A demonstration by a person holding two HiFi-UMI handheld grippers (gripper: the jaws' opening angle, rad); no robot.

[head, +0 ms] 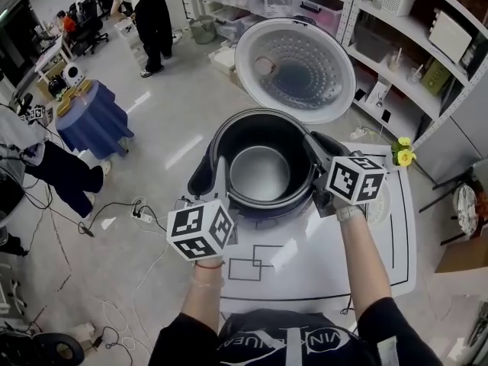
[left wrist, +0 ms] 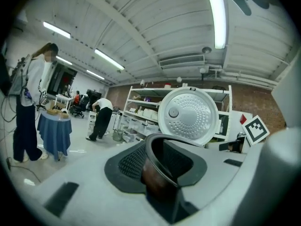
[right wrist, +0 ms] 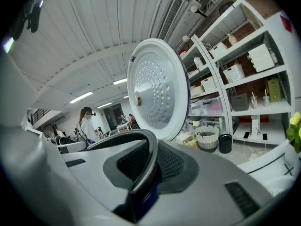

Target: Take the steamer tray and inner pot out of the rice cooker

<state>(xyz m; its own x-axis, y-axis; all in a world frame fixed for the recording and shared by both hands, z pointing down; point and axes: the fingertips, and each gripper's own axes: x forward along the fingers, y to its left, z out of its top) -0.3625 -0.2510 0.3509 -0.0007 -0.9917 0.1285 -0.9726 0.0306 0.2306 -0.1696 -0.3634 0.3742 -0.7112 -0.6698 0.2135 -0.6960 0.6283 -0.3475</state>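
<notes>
Pinching inner pot [head: 259, 175] rim, left hand-held gripper [head: 221, 168], right hand-held gripper [head: 313, 149], raised lid [head: 296, 69] behind

The right gripper [right wrist: 146, 175] sets its jaws on either side of the inner pot [right wrist: 136, 134] rim, with the dark ribbed pads [right wrist: 170, 162] against the wall. Behind, the rice cooker lid [right wrist: 157, 91] stands open and upright. Shelving [right wrist: 244, 74] is at the right; a person [right wrist: 87, 124] stands at the left.

Inner pot [head: 260, 172] underside hidden in rice cooker [head: 200, 181], shelving [head: 427, 59] cropped
</notes>
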